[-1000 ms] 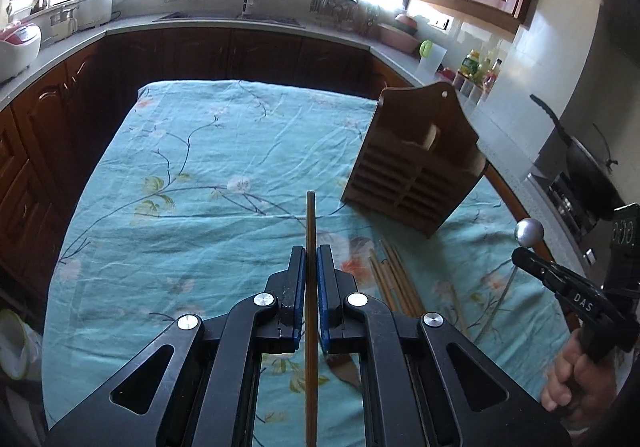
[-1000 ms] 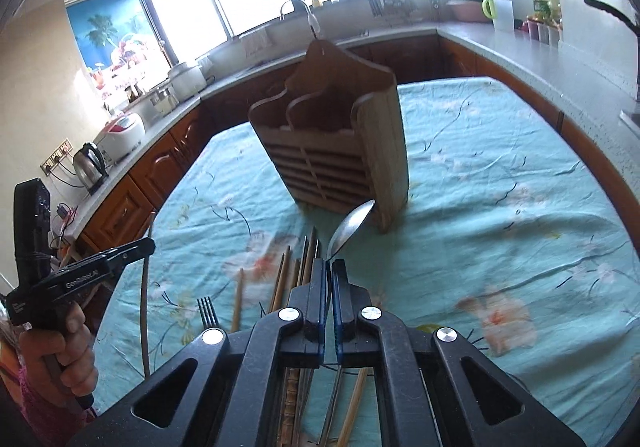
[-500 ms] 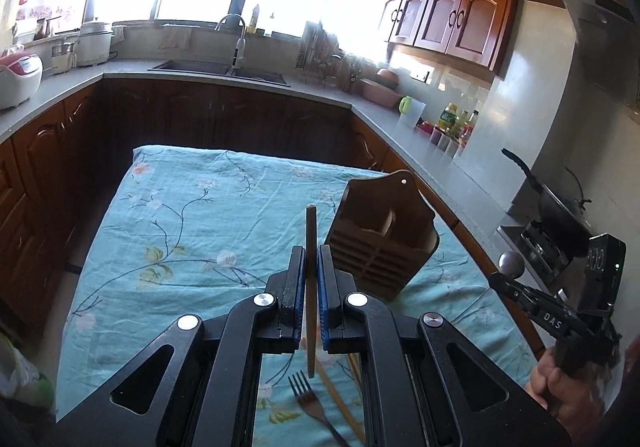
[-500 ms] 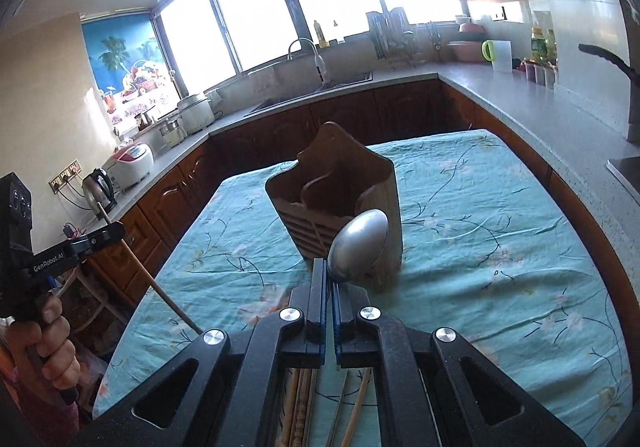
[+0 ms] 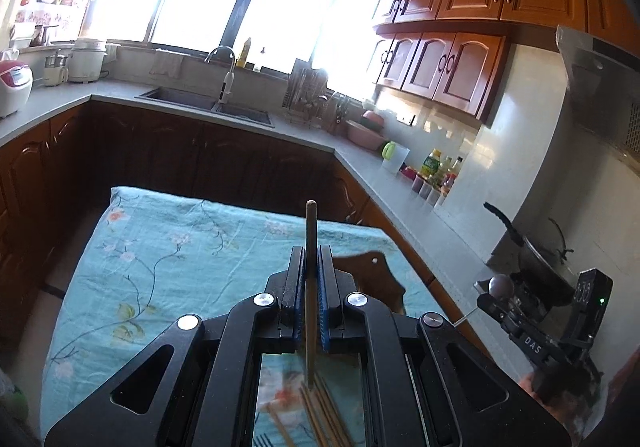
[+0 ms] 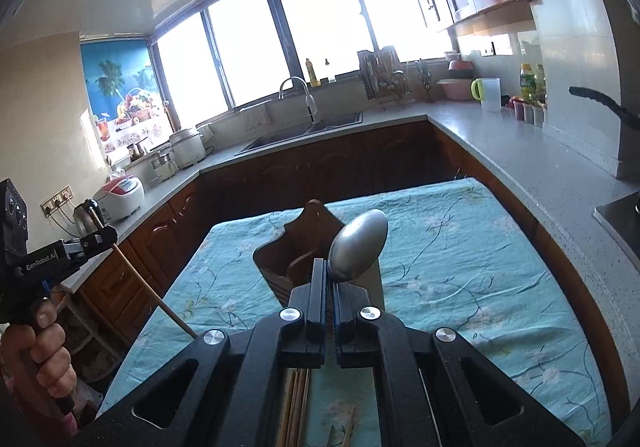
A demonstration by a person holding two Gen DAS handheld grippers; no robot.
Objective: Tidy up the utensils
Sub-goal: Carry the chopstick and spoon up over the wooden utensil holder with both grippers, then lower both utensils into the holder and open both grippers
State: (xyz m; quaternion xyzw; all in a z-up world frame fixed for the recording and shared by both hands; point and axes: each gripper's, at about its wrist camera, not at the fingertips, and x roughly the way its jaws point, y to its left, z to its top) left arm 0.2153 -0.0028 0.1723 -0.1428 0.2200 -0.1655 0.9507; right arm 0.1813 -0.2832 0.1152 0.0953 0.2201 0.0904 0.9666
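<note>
My left gripper [image 5: 311, 267] is shut on a wooden chopstick [image 5: 311, 231] that stands upright between the jaws, high above the table. My right gripper [image 6: 329, 275] is shut on a metal spoon [image 6: 358, 245], bowl up, held above the wooden utensil holder [image 6: 298, 247]. The holder stands on the teal flowered cloth; in the left wrist view only its top [image 5: 370, 271] shows behind the fingers. Several chopsticks [image 5: 320, 415] lie on the cloth below the left gripper. The left gripper with its chopstick also shows in the right wrist view [image 6: 98, 239].
The table with the teal cloth [image 6: 460, 247] is ringed by a grey kitchen counter [image 6: 500, 143] with a sink [image 6: 308, 131], rice cookers, bottles and a pan on the stove [image 5: 536, 255]. A fork's tines [image 5: 262, 439] peek at the bottom of the left wrist view.
Both grippers have risen well above the table, each still holding its utensil. The holder now sits lower and smaller in both views.
</note>
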